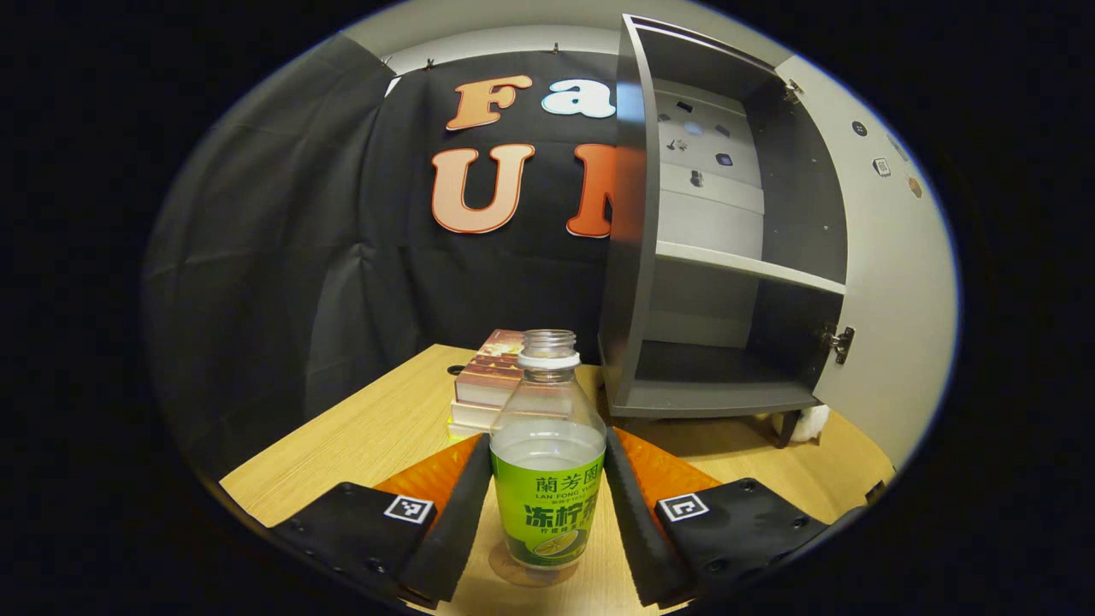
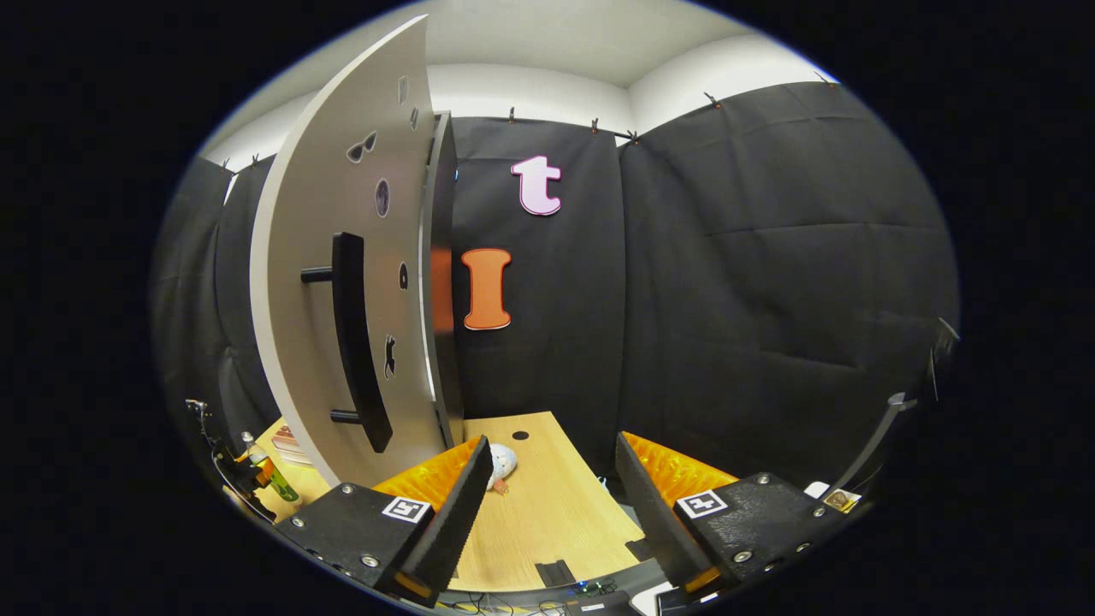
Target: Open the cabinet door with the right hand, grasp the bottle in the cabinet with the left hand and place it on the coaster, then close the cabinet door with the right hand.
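A clear bottle (image 1: 547, 479) with a green label and no cap stands upright on a round coaster (image 1: 529, 571) on the wooden table. My left gripper (image 1: 547, 441) is shut on it, one finger pressing each side of the label. The grey cabinet (image 1: 684, 257) behind stands open with bare shelves, its door (image 1: 890, 257) swung out to the right. In the right gripper view that door (image 2: 342, 282) is close on the left, with its black bar handle (image 2: 355, 342) facing me. My right gripper (image 2: 554, 445) is open and holds nothing, to the right of the handle.
A stack of books (image 1: 492, 381) lies just behind the bottle, left of the cabinet. A small white object (image 2: 503, 462) sits on the table by the cabinet's foot. The table's edge (image 2: 599, 513) runs near my right gripper. Black cloth walls surround the booth.
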`<state>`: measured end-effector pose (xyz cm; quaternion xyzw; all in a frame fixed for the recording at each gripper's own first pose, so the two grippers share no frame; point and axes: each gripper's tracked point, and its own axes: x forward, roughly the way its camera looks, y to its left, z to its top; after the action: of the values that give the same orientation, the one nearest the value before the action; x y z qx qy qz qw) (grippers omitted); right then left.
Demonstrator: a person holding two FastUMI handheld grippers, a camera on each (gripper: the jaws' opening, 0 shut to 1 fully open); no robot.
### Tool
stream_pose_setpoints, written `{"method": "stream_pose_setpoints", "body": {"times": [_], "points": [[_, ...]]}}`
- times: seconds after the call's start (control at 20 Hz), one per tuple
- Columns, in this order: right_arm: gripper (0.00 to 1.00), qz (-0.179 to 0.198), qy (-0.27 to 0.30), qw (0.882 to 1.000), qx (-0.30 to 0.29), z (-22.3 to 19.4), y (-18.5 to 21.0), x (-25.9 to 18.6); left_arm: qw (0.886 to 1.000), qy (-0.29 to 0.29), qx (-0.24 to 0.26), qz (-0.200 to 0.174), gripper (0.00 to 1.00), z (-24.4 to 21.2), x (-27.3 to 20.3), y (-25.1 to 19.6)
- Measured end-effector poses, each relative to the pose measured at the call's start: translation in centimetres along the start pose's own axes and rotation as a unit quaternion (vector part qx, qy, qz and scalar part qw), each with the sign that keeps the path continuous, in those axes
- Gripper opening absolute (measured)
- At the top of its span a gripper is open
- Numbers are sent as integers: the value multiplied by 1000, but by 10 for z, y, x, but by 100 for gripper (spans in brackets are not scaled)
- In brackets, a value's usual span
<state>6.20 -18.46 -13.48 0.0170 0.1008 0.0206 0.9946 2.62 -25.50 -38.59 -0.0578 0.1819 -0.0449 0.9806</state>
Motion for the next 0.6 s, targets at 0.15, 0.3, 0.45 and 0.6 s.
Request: {"method": "stream_pose_setpoints", "body": {"times": [0.15,0.3,0.45,0.6], "points": [[90,-3,-1,1000,-2,3,-1,-1,1000,6,20,3,81,-14,5,3],[89,-5,2,1000,-5,0,-1,-2,1000,11,27,10,81,-24,6,3],[89,-5,9,1000,-9,-4,1,0,1000,16,26,8,81,-35,6,1],[89,-4,10,1000,-10,-5,1,-1,999,8,35,9,82,-37,5,-1]]}}
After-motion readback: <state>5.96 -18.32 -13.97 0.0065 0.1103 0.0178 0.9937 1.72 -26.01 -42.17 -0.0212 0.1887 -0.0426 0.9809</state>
